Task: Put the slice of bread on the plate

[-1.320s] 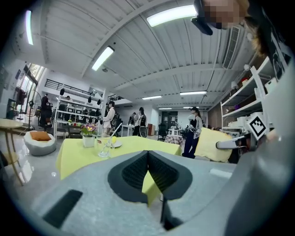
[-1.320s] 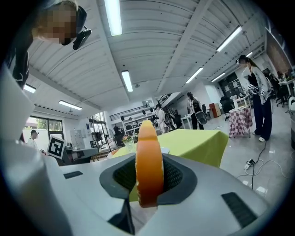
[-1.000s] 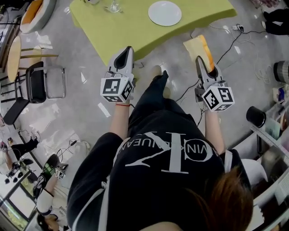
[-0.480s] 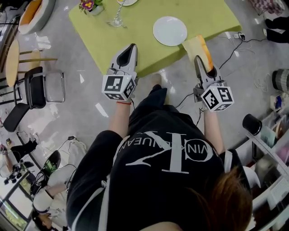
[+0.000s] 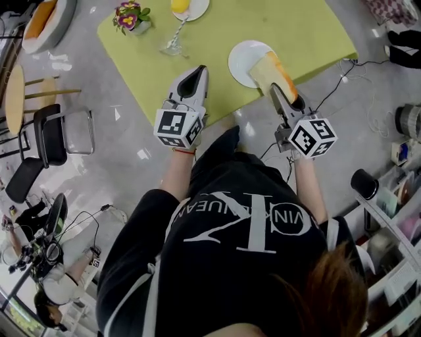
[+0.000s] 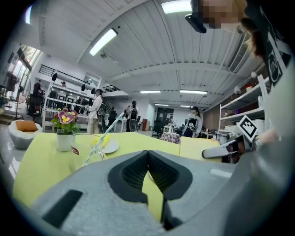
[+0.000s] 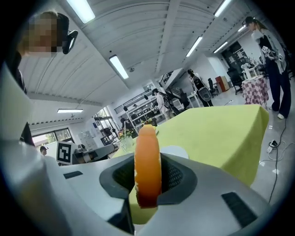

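Head view: right gripper point(image 5: 276, 91) pinches flat, orange-crusted bread slice point(image 5: 266, 68).

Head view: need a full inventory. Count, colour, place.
table: 1, yellow-green cloth, top of view
plate: 1, white, near table edge, partly hidden by the bread
slice of bread: 1, pale with orange crust, overlaps the plate in view, held in the right gripper
glass: 1, clear, with straw, left of plate
flower pot: 1, purple and yellow flowers, table's left corner
saucer: 1, white, yellow item on it, top edge of view
chair: 1, black, floor at left
cables: several, black, floor at right
left gripper: grey, shut, empty, over table edge
right gripper: grey, shut on the bread
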{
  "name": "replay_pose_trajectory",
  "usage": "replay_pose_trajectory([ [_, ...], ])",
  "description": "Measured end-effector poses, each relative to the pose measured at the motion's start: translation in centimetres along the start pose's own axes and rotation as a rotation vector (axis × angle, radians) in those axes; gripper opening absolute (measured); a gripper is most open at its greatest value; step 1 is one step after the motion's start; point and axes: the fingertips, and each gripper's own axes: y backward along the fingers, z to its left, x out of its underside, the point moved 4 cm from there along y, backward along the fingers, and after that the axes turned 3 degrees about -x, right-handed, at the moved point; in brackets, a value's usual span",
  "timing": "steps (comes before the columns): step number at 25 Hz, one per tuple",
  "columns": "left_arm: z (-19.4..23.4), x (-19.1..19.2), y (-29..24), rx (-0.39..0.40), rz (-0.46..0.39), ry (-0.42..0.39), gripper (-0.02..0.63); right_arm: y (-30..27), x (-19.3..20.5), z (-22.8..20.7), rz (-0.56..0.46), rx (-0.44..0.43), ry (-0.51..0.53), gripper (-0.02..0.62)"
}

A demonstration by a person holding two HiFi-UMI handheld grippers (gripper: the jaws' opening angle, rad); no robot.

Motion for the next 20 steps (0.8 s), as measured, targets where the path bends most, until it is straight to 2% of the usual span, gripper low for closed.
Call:
replay_pose_trajectory([
  [4,0.4,0.5,-1.0,0.016,0.006,0.021,0.011,-1.5,0.0,0.0,0.035,-0.024,-0.042,0.098],
  [7,0.8,0.6,-1.6,0.018,0.004,0.03,0.011,-2.4,-0.5,0.2,0.025,-0.046,-0.067,0.098],
  [11,1.3,0.8,-1.6,0.014,0.015,0.043,0.011,-3.7,-1.1,0.5,-0.002,-0.094,-0.158,0.097],
  [15,2.2,0.9,-1.9,-0.013,0.02,0.046,0.011,-5.9,-2.0,0.3,-0.003,-0.179,-0.268,0.097],
  [20,2.5,0.3,-2.2,-0.089,0.013,0.065,0.011,-7.9,-1.5,-0.7,0.114,-0.24,-0.397,0.098],
])
